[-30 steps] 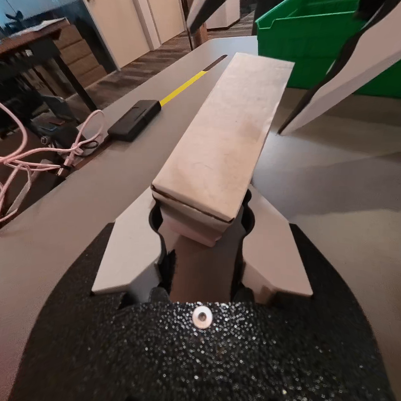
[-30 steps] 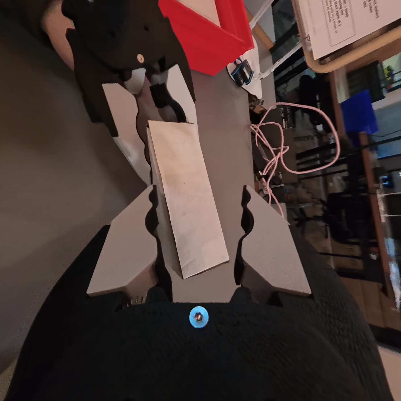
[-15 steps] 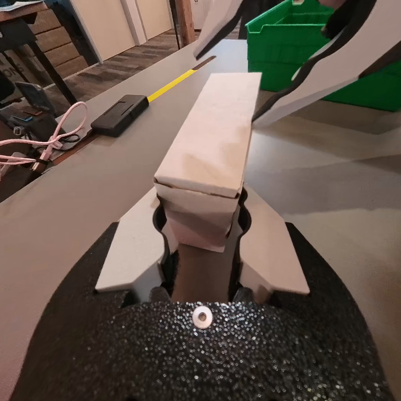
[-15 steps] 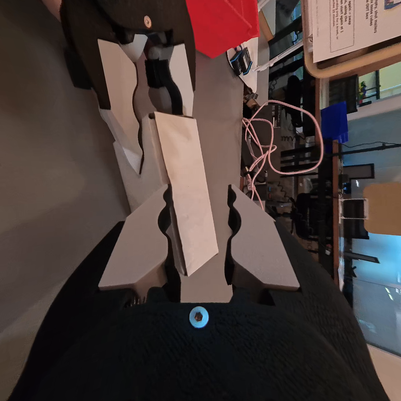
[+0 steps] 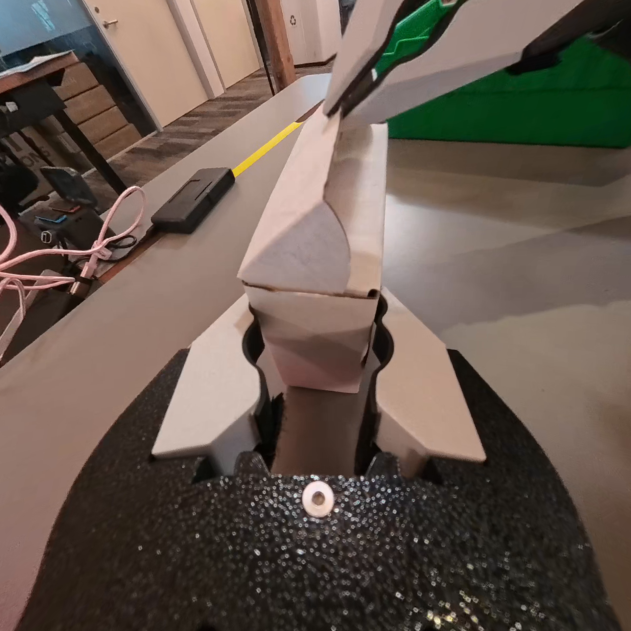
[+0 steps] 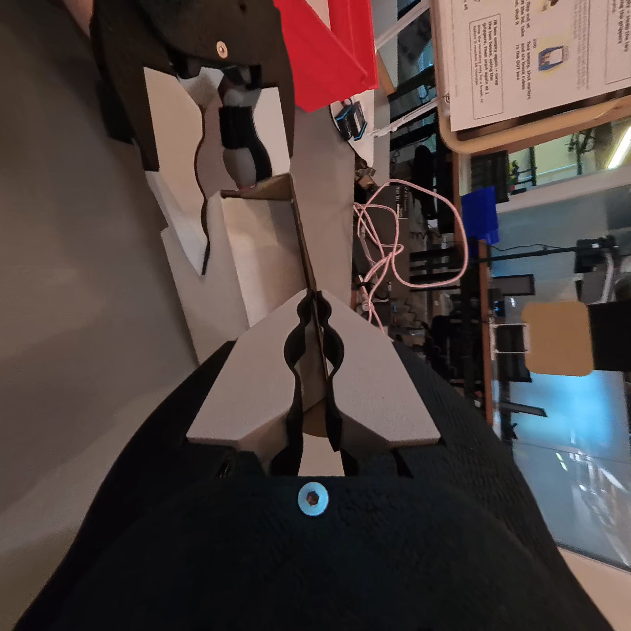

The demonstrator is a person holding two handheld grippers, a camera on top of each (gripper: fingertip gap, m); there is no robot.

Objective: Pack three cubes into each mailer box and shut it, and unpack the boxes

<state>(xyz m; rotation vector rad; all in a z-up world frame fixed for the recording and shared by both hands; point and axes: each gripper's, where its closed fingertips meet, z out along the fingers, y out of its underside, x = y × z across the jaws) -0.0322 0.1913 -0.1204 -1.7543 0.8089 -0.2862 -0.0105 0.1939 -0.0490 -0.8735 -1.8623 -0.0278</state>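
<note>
A white mailer box (image 5: pixel 321 327) lies lengthwise on the grey table (image 5: pixel 119 324). My left gripper (image 5: pixel 316 307) is shut on its near end, both pads pressed against its sides. The box lid (image 5: pixel 300 191) is tilted up along one long side. My right gripper (image 5: pixel 336 114) comes in from the upper right and pinches the lid's far edge. In the right wrist view my right gripper (image 6: pixel 314 295) is shut on the thin lid (image 6: pixel 302 239), seen edge-on, beside the box body (image 6: pixel 259 246). The left gripper (image 6: pixel 239 191) grips the box's other end. The inside of the box is hidden.
A green bin (image 5: pixel 512 112) stands at the back right. A red bin (image 6: pixel 327 51) stands behind the left gripper. A black device (image 5: pixel 193 205) and yellow tape (image 5: pixel 266 153) lie near the table's left edge. Pink cables (image 5: pixel 68 252) hang beyond that edge. My right fingertips sit around 8 cm from my left ones. Between my left fingertips and the black device (image 5: pixel 193 205) there is roughly 25 cm.
My right gripper was open around the box's far end; it has shut on the lid's edge and raised the lid from flat. My left gripper has tightened a little on the box.
</note>
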